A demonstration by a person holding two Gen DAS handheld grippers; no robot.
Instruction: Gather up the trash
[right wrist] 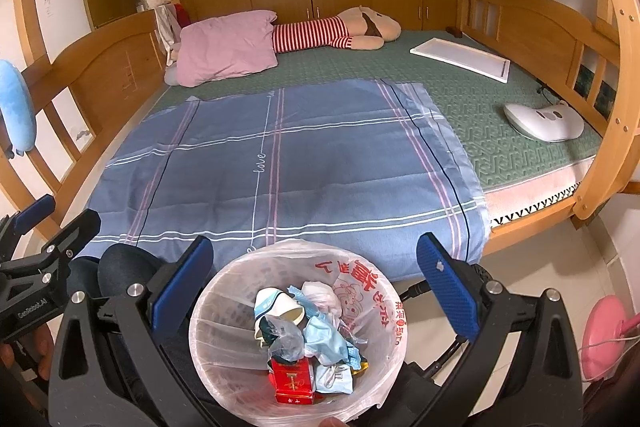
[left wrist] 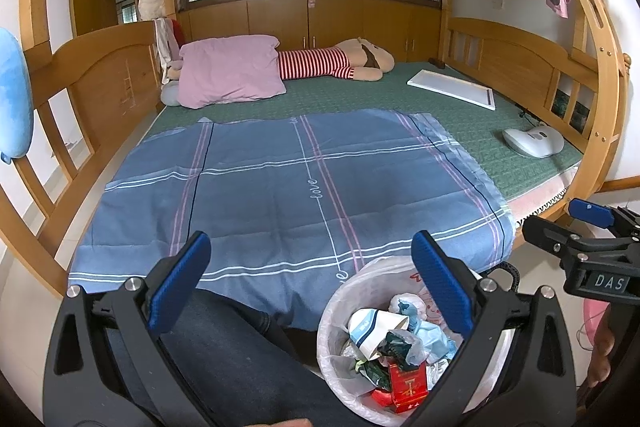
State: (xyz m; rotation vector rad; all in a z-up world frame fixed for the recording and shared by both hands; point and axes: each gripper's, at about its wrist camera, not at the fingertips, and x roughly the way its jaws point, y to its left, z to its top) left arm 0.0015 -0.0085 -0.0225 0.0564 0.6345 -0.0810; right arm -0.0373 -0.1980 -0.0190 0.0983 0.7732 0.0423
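A white waste bin (right wrist: 224, 323) lined with a clear plastic bag stands on the floor at the foot of the bed. It holds several pieces of trash: a red carton (right wrist: 294, 383), a crumpled paper cup (right wrist: 276, 309), blue wrappers (right wrist: 326, 345). My right gripper (right wrist: 316, 291) hangs open above the bin, its blue fingers (right wrist: 448, 291) to either side of the rim, nothing between them. My left gripper (left wrist: 312, 283) is open too, left of the bin (left wrist: 340, 311), over a person's dark trouser leg (left wrist: 240, 355). In the left wrist view the red carton (left wrist: 406, 383) lies in the bin.
A wooden bunk bed carries a blue plaid sheet (right wrist: 280, 163), a pink pillow (right wrist: 228, 47), a striped plush doll (right wrist: 340, 31), a white board (right wrist: 460, 61) and a white device (right wrist: 544, 121). A pink round object (right wrist: 604, 335) sits on the floor at right. Bed rails flank both sides.
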